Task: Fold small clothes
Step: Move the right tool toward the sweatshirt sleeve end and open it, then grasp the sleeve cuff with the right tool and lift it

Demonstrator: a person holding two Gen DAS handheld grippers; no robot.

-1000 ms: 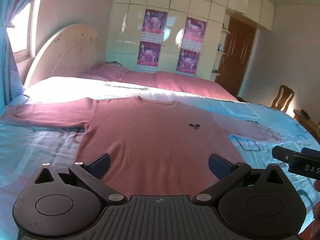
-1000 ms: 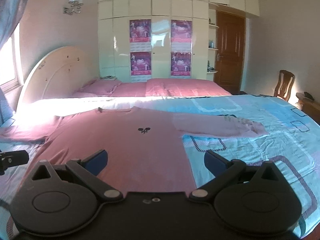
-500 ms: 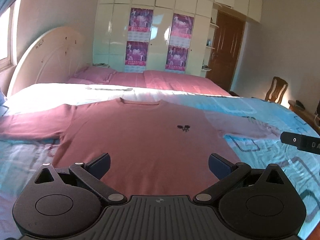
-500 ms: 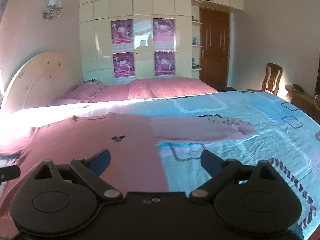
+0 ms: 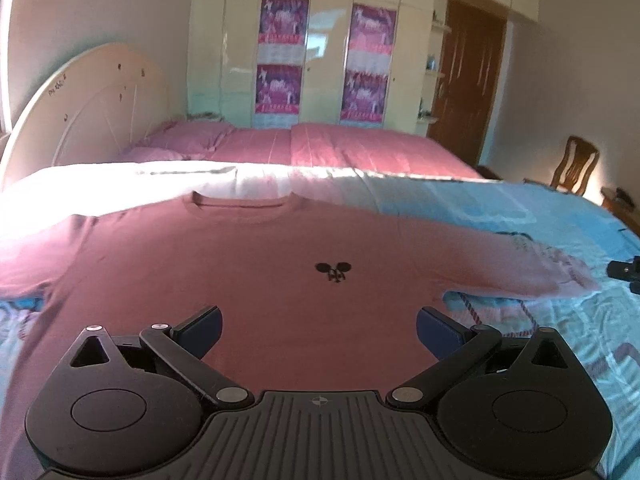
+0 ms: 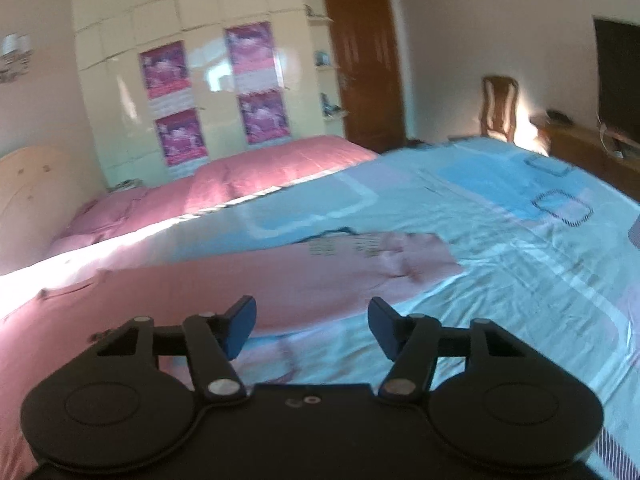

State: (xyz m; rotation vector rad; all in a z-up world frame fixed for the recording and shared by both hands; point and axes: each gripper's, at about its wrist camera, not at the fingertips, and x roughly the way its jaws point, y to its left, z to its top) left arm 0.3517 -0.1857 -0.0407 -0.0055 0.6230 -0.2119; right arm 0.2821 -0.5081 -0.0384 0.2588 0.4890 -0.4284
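Pink and long-sleeved, the shirt (image 5: 248,280) lies flat, front up, on the light-blue patterned bedspread (image 5: 560,224), its neckline toward 12 o'clock in the left wrist view and a small black emblem (image 5: 334,272) on the chest. One sleeve (image 5: 520,268) stretches out toward 3 o'clock; the other runs off toward 9 o'clock into glare. The left gripper (image 5: 319,330) hovers over the lower body of the shirt with its jaws spread wide and nothing between them. The right gripper (image 6: 311,326) is likewise wide open and empty, hanging above the bedspread just below the outstretched sleeve (image 6: 320,276), whose cuff (image 6: 420,252) lies toward 1 o'clock in the right wrist view. That view is blurred. A tip of the right gripper shows at 3 o'clock in the left view. Beyond the bedspread lie pink pillows (image 5: 188,140), a cream headboard (image 5: 92,100) at 10 o'clock, a cream wardrobe (image 5: 320,40) with posters (image 5: 284,60), a brown door (image 5: 472,80) and a wooden chair (image 5: 576,164) at 2 o'clock.
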